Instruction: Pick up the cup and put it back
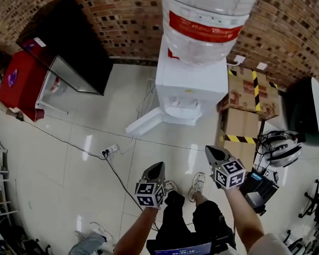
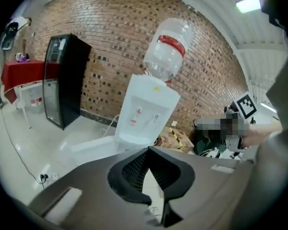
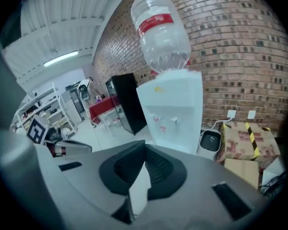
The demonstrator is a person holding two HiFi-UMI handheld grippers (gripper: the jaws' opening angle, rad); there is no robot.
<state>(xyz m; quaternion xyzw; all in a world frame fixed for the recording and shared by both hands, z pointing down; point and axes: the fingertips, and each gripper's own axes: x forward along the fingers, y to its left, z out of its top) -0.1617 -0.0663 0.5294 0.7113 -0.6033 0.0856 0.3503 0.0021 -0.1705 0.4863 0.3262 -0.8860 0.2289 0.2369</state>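
Note:
No cup shows in any view. A white water dispenser [image 1: 191, 86] with a clear bottle [image 1: 207, 20] on top stands against the brick wall. It also appears ahead in the left gripper view [image 2: 144, 114] and the right gripper view [image 3: 175, 111]. My left gripper [image 1: 156, 167] is held in the air over the tiled floor, short of the dispenser, its jaws shut with nothing between them [image 2: 148, 150]. My right gripper [image 1: 213, 152] hangs beside it, slightly nearer the dispenser, jaws likewise closed and empty [image 3: 145, 145].
A black cabinet [image 1: 69, 47] and a red table [image 1: 18, 81] stand at the left. Cardboard boxes [image 1: 250, 94] sit right of the dispenser. A white panel [image 1: 143, 124] leans at its base. A power strip [image 1: 111, 150] and cable cross the floor. The person's shoes [image 1: 183, 187] are below.

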